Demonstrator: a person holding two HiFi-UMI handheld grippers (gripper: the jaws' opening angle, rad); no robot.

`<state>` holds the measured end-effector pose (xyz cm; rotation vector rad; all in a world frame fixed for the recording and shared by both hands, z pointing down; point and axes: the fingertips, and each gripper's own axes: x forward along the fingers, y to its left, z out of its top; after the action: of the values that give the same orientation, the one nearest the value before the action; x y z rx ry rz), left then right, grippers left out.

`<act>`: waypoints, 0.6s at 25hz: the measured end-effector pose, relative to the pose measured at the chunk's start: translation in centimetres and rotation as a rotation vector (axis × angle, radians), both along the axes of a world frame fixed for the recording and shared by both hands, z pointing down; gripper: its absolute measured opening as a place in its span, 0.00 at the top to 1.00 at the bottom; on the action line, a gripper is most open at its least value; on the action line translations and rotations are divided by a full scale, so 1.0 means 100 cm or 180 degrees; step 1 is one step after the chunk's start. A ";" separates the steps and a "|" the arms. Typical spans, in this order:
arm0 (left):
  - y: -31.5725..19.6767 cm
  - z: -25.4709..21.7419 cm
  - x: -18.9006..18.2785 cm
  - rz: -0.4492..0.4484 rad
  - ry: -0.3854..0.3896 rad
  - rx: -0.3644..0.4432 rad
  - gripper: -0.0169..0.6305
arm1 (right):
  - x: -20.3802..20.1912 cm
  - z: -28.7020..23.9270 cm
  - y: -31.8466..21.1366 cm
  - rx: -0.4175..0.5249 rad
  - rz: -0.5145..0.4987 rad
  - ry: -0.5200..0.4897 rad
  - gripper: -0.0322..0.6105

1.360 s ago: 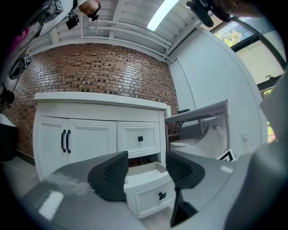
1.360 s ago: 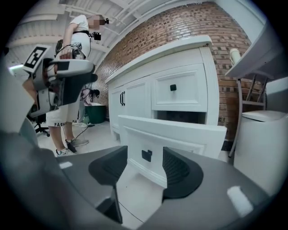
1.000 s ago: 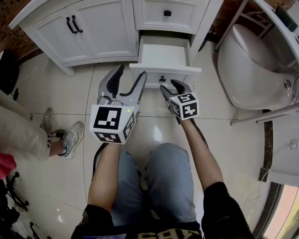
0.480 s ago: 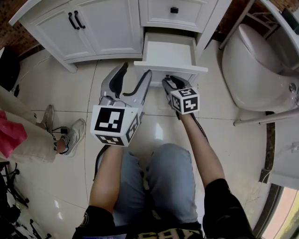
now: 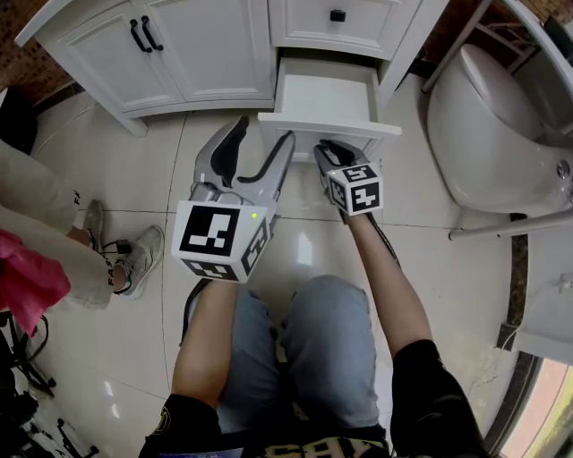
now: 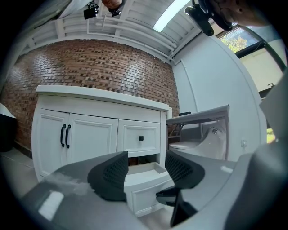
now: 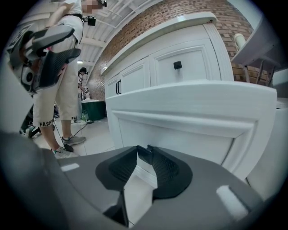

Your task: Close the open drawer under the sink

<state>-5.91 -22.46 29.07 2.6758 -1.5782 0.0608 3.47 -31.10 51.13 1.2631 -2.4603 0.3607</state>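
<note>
The open white drawer [image 5: 328,125] juts out of the vanity under the counter, its inside bare. My right gripper [image 5: 323,148] is shut, its tips right at the drawer's front panel [image 7: 189,121] near the middle; the drawer's black knob is hidden behind them, and I cannot tell if the tips touch the panel. In the right gripper view the two black pads [image 7: 164,168] meet at the right gripper's tips [image 7: 143,150]. My left gripper [image 5: 260,134] hangs open just left of the drawer's front corner, nothing between its fingers. The left gripper [image 6: 146,168] frames the drawer [image 6: 144,186] ahead.
The vanity has two doors with black handles [image 5: 141,36] on the left and a closed upper drawer [image 5: 336,16]. A white toilet [image 5: 488,125] stands right of the drawer. A bystander's shoe [image 5: 139,259] rests on the tiled floor at left. The holder's knees [image 5: 304,340] are below.
My right gripper has crept forward to the drawer front and its jaws have come together, hiding the knob. The left gripper has stayed put. The bystander at left has shifted.
</note>
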 end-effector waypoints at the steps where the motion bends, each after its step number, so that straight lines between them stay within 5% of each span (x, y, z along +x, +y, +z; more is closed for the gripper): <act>1: 0.000 0.000 0.000 -0.0001 0.0001 -0.0003 0.57 | 0.000 0.000 -0.002 -0.0009 -0.0002 -0.0005 0.78; 15: -0.007 0.005 -0.001 0.0026 0.0007 -0.0070 0.57 | 0.002 -0.001 -0.037 -0.0089 0.0067 -0.0142 0.78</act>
<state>-5.99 -23.13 29.59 2.6651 -1.5567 0.0748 3.62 -34.81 51.04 1.2836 -2.4717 0.4317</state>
